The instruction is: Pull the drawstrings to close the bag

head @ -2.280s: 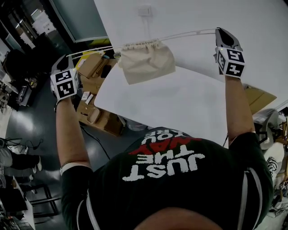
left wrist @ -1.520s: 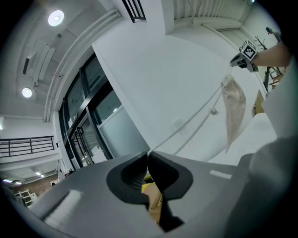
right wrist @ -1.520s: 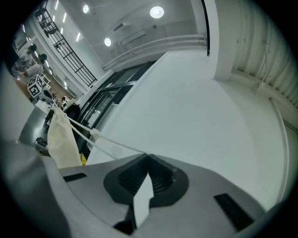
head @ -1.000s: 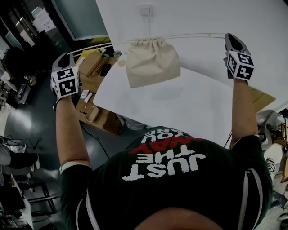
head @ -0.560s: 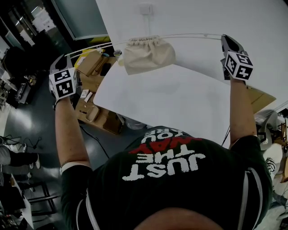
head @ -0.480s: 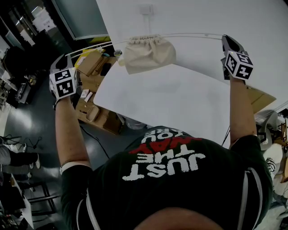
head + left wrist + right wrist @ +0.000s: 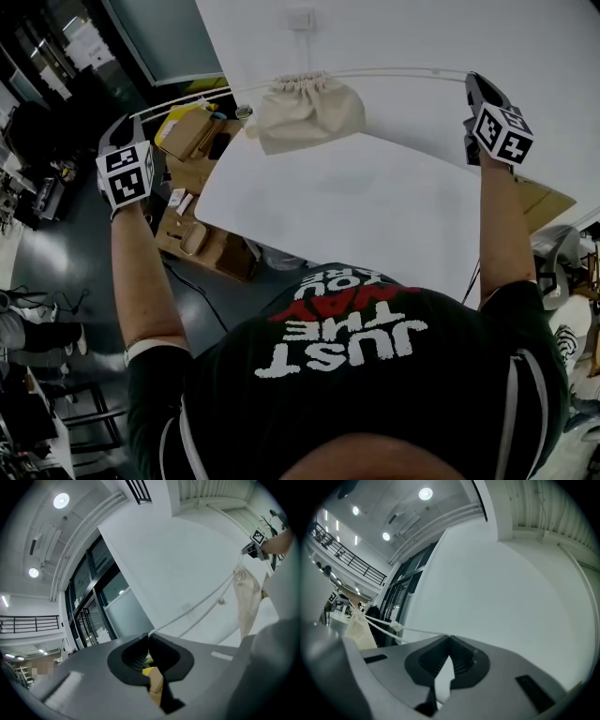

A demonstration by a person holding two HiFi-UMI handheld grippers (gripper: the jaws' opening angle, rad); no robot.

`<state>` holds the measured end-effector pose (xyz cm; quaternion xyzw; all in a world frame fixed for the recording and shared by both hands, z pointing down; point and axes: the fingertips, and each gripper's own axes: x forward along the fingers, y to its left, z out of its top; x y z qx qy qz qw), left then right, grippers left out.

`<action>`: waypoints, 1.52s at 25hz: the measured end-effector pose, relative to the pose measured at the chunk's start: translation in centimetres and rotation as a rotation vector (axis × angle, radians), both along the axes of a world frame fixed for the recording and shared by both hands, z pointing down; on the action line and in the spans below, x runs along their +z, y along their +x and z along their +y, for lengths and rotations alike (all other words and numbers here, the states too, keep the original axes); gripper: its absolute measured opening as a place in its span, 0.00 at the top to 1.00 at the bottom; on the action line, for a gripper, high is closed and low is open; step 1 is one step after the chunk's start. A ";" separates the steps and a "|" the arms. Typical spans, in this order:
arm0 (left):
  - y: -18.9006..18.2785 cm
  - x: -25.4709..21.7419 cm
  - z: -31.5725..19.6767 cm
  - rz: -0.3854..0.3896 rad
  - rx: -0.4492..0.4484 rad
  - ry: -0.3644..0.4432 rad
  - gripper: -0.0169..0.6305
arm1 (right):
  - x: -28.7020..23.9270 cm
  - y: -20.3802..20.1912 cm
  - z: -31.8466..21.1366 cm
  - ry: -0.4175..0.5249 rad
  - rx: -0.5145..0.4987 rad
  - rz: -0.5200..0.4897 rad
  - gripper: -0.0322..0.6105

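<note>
Looking down past the dark printed T-shirt, the nearest containers are the open cardboard boxes on the dark floor left of the white table. Small things lie in them, too small to name.

Further out, the beige drawstring bag hangs above the table's far left part, in front of a white wall. Its mouth is gathered tight into a ruffle along the top (what is inside, if anything, is hidden by the cloth). Whether its bottom touches the tabletop I cannot tell. White drawstrings run out of the gathered mouth to both sides, stretched nearly straight, and a knot shows on the cord in each gripper view.

Both arms are lifted and spread wide, forearms bare. The left gripper is out past the table's left edge, above the floor and the boxes. Its jaws are pressed together on the end of the cord that leads to the bag. The right gripper is over the table's far right side, at about the height of the bag's mouth, and its jaws are likewise pinched on the other end of the cord. Beyond the bag, a small wall plate sits on the wall.
</note>
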<state>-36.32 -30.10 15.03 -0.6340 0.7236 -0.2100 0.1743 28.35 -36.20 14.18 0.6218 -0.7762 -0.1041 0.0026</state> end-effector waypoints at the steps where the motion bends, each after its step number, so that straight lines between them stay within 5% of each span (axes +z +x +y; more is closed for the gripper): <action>1: 0.0 0.0 0.1 0.024 0.003 0.008 0.95 | 0.1 -0.2 0.1 0.001 -0.009 0.001 0.94; 4: -0.1 0.0 0.3 0.107 0.002 0.059 0.95 | -0.1 -0.7 0.3 0.013 -0.030 -0.028 0.94; 11: 0.1 0.3 1.0 0.305 -0.008 0.210 0.95 | 0.5 0.3 -0.1 0.031 -0.050 -0.287 0.94; 19: -1.7 -0.2 1.5 0.359 -0.156 0.336 0.90 | -0.6 -0.8 -0.3 0.089 0.062 -0.224 0.93; 23: -2.4 1.1 1.0 0.429 -0.129 0.295 0.92 | -0.1 -1.9 -0.4 0.086 0.038 -0.182 0.93; 31: -2.2 2.6 0.7 0.338 -0.095 0.233 0.95 | 1.7 -0.7 -1.2 0.018 0.035 -0.205 0.94; 38: -2.6 2.5 1.1 0.451 -0.021 0.247 0.95 | 1.6 -0.6 -1.0 0.013 -0.004 -0.223 0.94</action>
